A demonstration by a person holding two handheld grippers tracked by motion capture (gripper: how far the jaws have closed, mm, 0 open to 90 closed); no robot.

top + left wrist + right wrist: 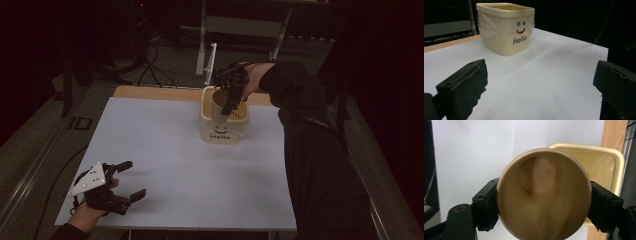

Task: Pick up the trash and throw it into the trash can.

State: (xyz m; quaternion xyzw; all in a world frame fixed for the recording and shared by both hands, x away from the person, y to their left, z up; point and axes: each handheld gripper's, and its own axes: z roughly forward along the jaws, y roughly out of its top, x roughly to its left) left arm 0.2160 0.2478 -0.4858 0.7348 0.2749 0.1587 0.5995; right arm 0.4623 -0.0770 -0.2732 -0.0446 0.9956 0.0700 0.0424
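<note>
My right claw (544, 202) squeezes a paper cup (544, 197) just above the cream tub (224, 131). I should lower it slowly and straight, then let go. My left claw (127, 180) rests wide apart, holding nothing, on the bench (190, 175).

The high view is dim and grainy: the room around the table (165, 150) sinks into near black. The white table top is the brightest area, evenly lit with no glare. In the left gripper view a faint shadow lies beyond the claw, whose near edges look soft. The right gripper view is brighter; the paper cup (544, 195) between its jaws shows soft shading inside, its near rim slightly blurred.
</note>
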